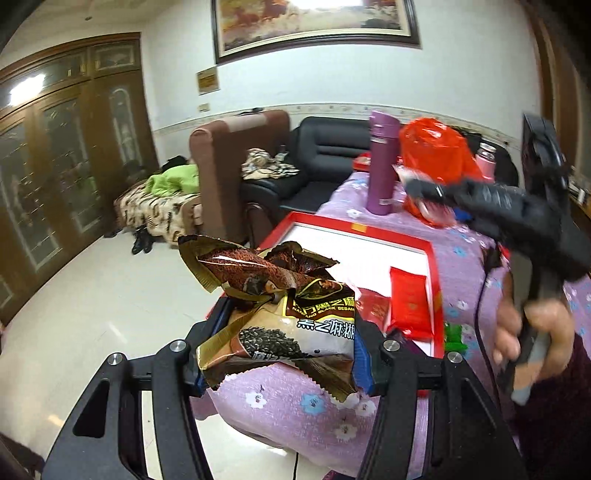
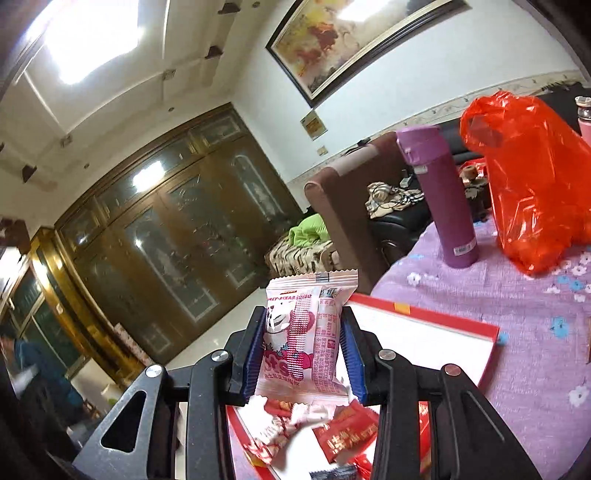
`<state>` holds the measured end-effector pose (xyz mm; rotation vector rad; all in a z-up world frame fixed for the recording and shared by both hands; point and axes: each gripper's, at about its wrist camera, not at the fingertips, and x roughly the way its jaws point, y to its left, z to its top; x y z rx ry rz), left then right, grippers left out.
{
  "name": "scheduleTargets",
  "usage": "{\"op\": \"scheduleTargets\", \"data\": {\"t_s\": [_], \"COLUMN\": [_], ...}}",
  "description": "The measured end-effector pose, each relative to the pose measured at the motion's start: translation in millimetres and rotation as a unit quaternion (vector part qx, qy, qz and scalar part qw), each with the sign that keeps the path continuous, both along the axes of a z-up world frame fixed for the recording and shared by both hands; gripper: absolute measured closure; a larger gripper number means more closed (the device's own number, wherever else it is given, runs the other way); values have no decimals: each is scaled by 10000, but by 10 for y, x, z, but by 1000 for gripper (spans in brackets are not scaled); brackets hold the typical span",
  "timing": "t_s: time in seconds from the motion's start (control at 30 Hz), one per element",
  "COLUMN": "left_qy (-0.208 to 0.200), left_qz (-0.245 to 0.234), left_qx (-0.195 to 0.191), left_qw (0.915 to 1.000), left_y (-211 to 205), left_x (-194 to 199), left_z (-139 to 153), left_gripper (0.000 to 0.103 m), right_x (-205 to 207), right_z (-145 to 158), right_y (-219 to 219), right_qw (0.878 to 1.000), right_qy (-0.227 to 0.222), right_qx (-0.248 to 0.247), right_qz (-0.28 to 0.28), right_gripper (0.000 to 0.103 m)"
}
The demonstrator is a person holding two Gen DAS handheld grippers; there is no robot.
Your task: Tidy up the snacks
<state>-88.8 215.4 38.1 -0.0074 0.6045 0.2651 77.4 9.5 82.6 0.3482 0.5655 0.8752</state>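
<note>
The left gripper is clamped on crumpled sesame packets near the red box; a loose one could slip out. The right gripper pinches a pink snack above the box, where a tilt might drop it outside.

We see a purple flask upright beside a red plastic bag on our floral tablecloth.

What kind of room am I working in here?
Most likely a home living room: a black sofa and brown armchair stand behind the purple floral tablecloth, with a framed painting on the wall and a tall wooden cabinet alongside.
</note>
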Motion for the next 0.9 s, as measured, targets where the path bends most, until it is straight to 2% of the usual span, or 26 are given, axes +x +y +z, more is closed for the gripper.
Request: {"op": "scheduleTargets", "data": {"t_s": [0.1,0.2,0.4,0.9], "left_qy": [-82,-81,-72,-88], "left_qz": [27,-117,-210,-229], "left_qx": [-60,-106,-10,116], "left_qw": [9999,9998,9998,9996], "left_y": [-46,-121,-201,-346], "left_x": [56,68,-33,-79], "left_z": [22,21,55,147], "left_gripper": [47,47,47,46], "right_x": [101,151,236,201], "right_z": [-106,-110,-212,-244], "right_y": [-68,-161,-234,-238], "right_qw": [9995,9989,9979,9976], "right_qy": [304,147,217,295], "right_qx": [-61,-270,-335,-425], "right_qz": [-35,-357,-518,-470], "right_gripper": [64,64,64,64]}}
